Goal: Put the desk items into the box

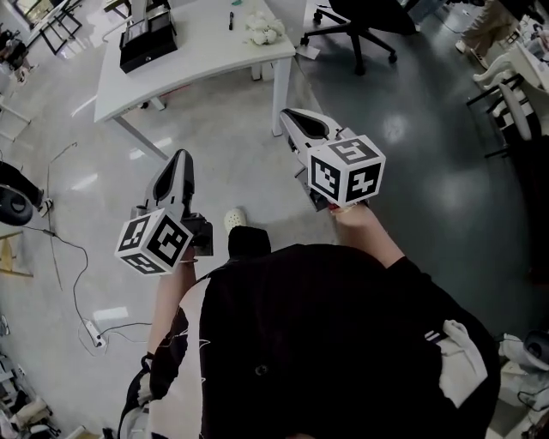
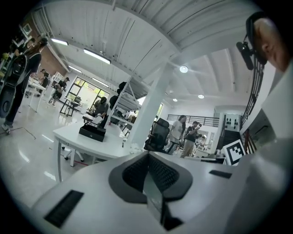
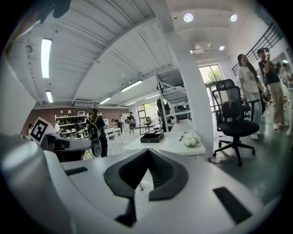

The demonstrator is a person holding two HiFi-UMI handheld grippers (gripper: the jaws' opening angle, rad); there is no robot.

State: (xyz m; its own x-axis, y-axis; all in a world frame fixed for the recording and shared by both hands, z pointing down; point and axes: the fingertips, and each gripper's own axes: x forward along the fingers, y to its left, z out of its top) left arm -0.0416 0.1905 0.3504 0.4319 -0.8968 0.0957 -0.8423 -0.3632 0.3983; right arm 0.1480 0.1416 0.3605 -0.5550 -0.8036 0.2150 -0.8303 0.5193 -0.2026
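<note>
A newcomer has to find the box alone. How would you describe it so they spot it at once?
Look to the white desk ahead of the person. In the head view, the box sits on the desk's left part, with a thin dark pen and a white fluffy bundle further right. It is the only black, squared, bulky thing there.

A polished grey floor (image 1: 412,171) throws back glossy reflections around a white table (image 1: 197,69) with a smooth matt top, which bears a black box (image 1: 147,39) with a slight sheen and, by its right edge, a soft, fluffy white bundle (image 1: 264,30). In front of the table, the left gripper (image 1: 177,163) and right gripper (image 1: 290,120) show smooth white plastic shells, their inner pads (image 3: 160,170) black, matt and ribbed, their marker cubes (image 1: 346,171) matt.
</note>
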